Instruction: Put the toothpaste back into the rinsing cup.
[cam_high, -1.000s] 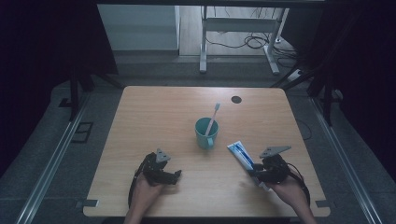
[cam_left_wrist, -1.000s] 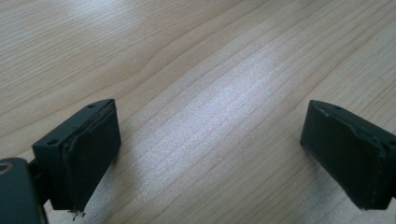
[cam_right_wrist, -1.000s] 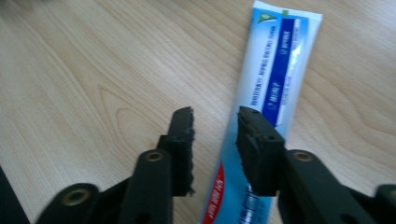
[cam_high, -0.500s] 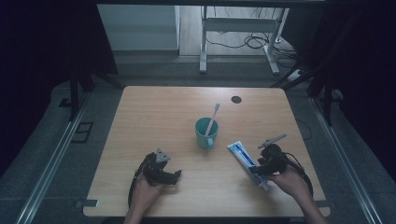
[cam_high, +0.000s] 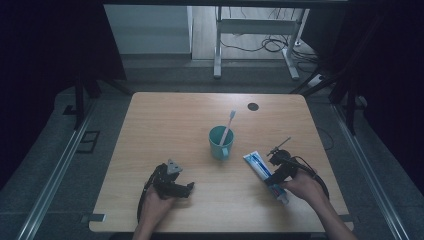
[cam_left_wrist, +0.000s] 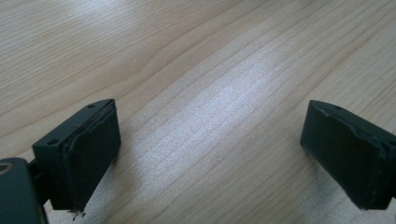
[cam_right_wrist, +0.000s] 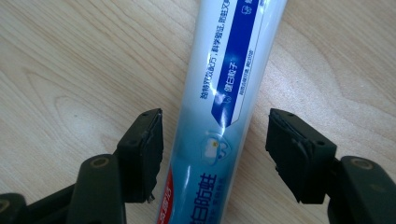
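my right gripper (cam_right_wrist: 215, 140) hung low over the toothpaste tube (cam_right_wrist: 224, 107), which lay flat on the worktop (cam_high: 165, 125) near its right front corner. its jaws had just been opening and stood either side of the tube, pads clear of it. my left gripper (cam_left_wrist: 208, 154) rested on bare wood, jaws wide apart, holding nothing. a green cup (cam_high: 220, 142) with a toothbrush (cam_high: 228, 125) stood mid-worktop.

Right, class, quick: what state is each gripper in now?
Left gripper: open, nothing between its jaws.
Right gripper: jaws just been opening, astride the toothpaste on the table, pads clear of it.
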